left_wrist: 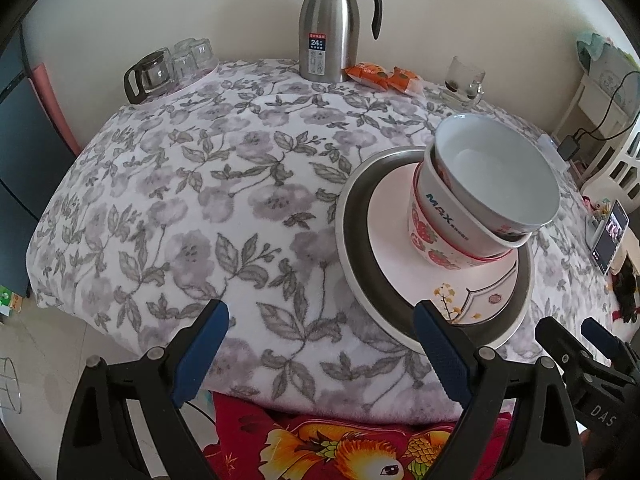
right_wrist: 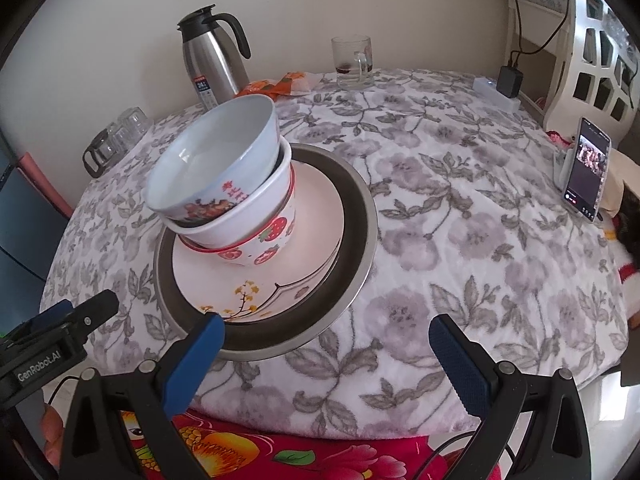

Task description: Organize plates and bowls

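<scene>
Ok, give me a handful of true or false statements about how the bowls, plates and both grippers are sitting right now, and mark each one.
1. The bowls are nested in one stack on the pink plate. True.
2. The pink plate lies directly on the tablecloth. False: it sits inside a larger metal plate.
3. The left gripper is shut on the plate rim. False: it is open and holds nothing.
4. The right gripper is open and empty. True.
5. The thermos jug lies on its side. False: it stands upright at the far edge of the table.
</scene>
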Motion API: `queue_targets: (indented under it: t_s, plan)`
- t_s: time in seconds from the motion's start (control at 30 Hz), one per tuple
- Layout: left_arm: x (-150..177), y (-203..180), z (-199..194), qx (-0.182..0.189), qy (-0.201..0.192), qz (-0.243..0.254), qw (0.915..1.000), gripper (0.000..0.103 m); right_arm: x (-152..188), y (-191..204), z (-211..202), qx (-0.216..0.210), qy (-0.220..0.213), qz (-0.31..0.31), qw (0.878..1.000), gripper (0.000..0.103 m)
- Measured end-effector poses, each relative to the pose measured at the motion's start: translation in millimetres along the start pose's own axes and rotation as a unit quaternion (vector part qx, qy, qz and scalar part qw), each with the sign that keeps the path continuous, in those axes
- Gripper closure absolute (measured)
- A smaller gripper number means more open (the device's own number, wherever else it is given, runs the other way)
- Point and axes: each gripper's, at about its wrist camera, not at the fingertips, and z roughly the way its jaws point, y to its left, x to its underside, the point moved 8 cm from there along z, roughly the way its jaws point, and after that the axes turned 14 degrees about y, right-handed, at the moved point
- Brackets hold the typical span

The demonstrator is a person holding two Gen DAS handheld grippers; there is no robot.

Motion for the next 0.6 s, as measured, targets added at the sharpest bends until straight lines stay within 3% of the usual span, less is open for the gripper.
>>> queue_targets:
  t_s: [0.6]
  plan:
    - [1.3, 1.4, 5.5, -0.003, 0.015, -0.002, 0.9999, 0.009, -0.1, -0.8, 3.1, 0.011, 0.004, 0.001, 1.000, 0.000]
